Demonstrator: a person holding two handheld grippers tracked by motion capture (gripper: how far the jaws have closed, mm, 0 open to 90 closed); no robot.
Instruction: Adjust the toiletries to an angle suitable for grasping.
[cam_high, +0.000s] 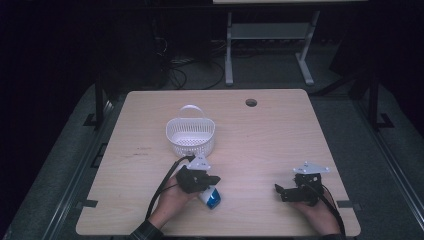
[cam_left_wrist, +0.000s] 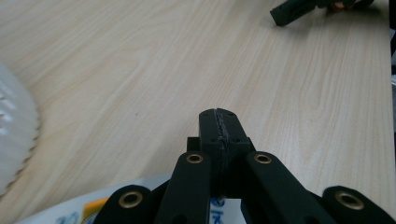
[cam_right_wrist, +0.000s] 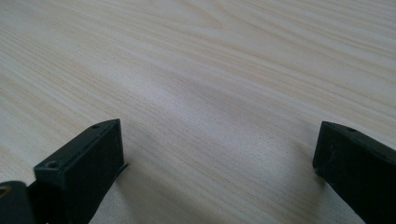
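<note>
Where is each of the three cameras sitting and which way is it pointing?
High view: above the person's side, looking forward and down on the light wooden table; both forearms, left gripper, right gripper.
Left gripper view: rides the left gripper, jaws shut, above a white and blue packet.
Right gripper view: rides the right gripper, jaws open over bare wood.
Shared: the white plastic basket, high and left views.

We count one white basket (cam_high: 190, 136), one blue-and-white packet (cam_high: 212, 197), two grippers, left (cam_high: 216, 179) and right (cam_high: 276, 188), all on one table (cam_high: 270, 140).
</note>
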